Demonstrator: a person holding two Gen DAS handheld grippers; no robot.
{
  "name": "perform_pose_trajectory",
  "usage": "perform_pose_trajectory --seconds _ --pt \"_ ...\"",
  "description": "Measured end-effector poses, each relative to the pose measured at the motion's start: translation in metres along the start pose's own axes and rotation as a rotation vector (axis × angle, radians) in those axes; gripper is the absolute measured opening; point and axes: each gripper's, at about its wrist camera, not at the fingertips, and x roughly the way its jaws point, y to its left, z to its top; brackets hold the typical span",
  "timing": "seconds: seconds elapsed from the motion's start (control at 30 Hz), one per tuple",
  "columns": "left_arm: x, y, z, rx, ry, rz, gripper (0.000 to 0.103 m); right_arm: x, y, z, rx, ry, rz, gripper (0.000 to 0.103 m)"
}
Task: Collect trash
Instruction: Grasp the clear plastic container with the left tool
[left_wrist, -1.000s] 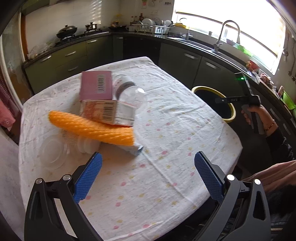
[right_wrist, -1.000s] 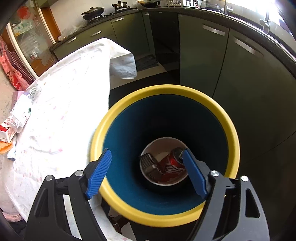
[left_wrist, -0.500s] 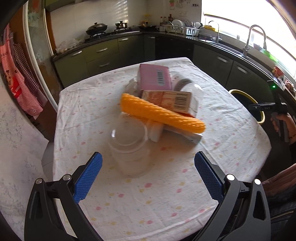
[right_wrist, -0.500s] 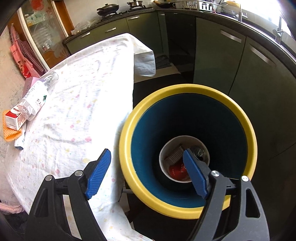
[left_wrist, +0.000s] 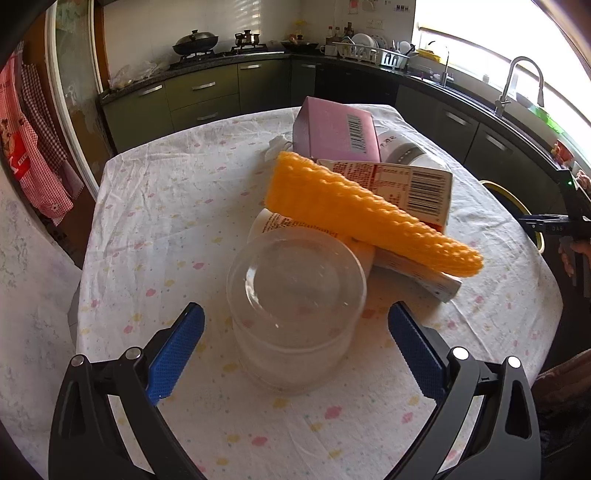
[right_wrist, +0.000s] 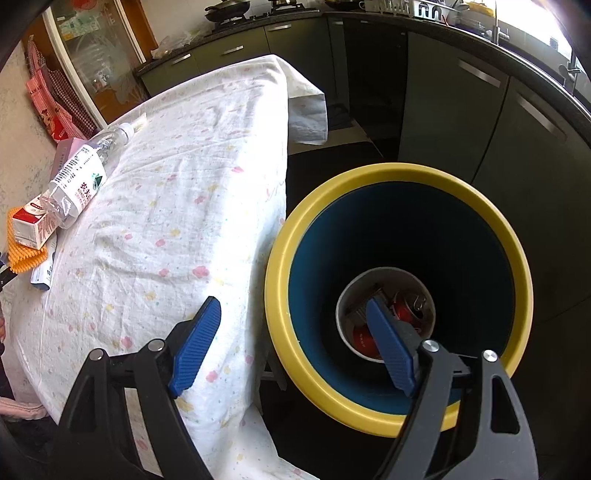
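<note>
Item, clear plastic tub (left_wrist: 295, 306), near counter edge: I am closing my wide-open, empty left gripper (left_wrist: 295, 347) in around it, while my right gripper (right_wrist: 291, 347), open and empty, is drifting off the yellow-rimmed bin (right_wrist: 399, 302), trash inside.

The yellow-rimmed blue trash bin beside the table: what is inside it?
At the bottom of the yellow-rimmed blue trash bin lie a red can and something dark; the right tongs cover part.

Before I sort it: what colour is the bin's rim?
Yellow, around a dark blue inside; the bin shows best in the right wrist view.
</note>
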Motion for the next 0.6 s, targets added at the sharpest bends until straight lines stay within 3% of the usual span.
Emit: perform_pose_trajectory --seconds 0.2,0.4,0.6 --pt "0.008 0.004 0.003 -0.008 -0.009 -0.001 0.094 0.003 0.0 0.0 0.006 0.003 -0.001 0.077" --pt "0.014 0.002 0.0 0.003 0.013 0.013 0.065 0.004 -0.001 -0.002 0.011 0.002 -0.002 0.076" --pt "-0.001 0.005 -0.009 -0.01 -0.004 0.02 0.062 0.002 -0.002 -0.004 0.019 -0.001 -0.001 0.077"
